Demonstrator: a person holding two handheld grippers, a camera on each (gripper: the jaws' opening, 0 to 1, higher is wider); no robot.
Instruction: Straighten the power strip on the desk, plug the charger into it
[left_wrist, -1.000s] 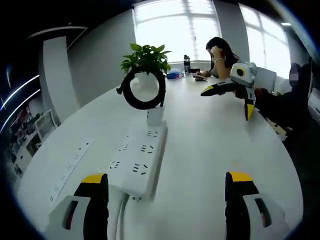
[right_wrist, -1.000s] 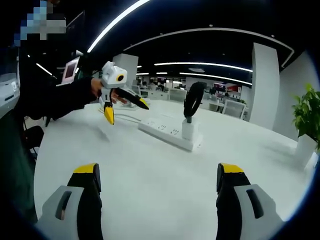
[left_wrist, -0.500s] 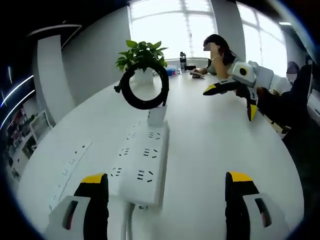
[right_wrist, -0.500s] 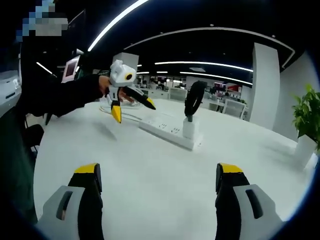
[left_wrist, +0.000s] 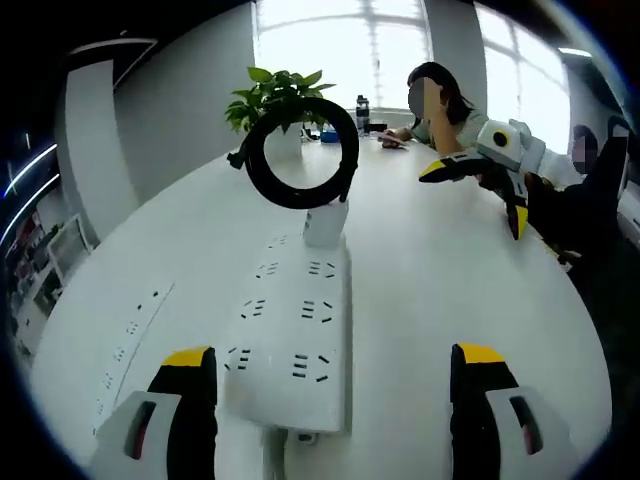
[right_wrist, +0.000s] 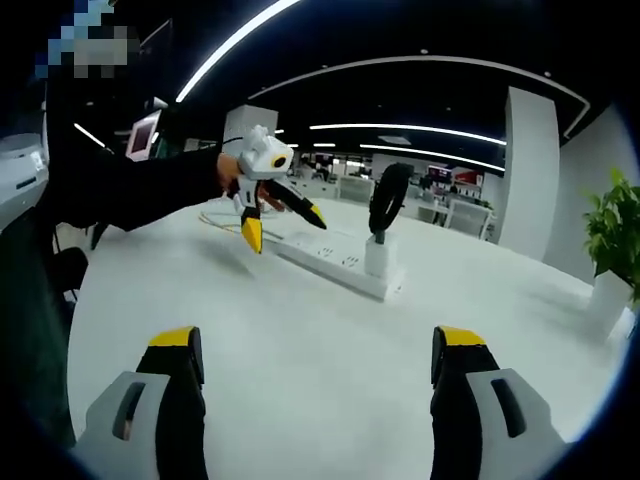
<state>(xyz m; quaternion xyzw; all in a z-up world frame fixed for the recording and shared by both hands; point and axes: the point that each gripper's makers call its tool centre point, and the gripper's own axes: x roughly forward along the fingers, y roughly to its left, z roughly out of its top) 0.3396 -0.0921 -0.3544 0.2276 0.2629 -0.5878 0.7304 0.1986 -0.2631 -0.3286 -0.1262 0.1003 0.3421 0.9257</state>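
Observation:
A white power strip (left_wrist: 295, 335) lies lengthwise on the white desk (left_wrist: 440, 300), running away between my left gripper's (left_wrist: 334, 357) open jaws. A white charger (left_wrist: 325, 224) stands upright on its far end, with a black coiled cable (left_wrist: 300, 155) looped above it. My right gripper (left_wrist: 476, 196) hovers open at the far right, held by a dark-sleeved arm. In the right gripper view the strip (right_wrist: 335, 262), charger (right_wrist: 378, 258) and coil (right_wrist: 388, 198) sit mid-desk. My left gripper (right_wrist: 283, 225) hangs open just above the strip's left end. My right gripper (right_wrist: 319, 340) is open over bare desk.
A potted plant (left_wrist: 280, 95) stands behind the charger, also seen as a plant (right_wrist: 610, 230) at the right. Built-in sockets (left_wrist: 135, 335) run along the desk's left side. A seated person (left_wrist: 440, 100) works at the far end. A yellowish cable (right_wrist: 225, 225) lies behind the left gripper.
My left gripper has moved forward along the power strip toward the charger; in the right gripper view it has shifted right, closer to the strip. The right gripper stays almost still.

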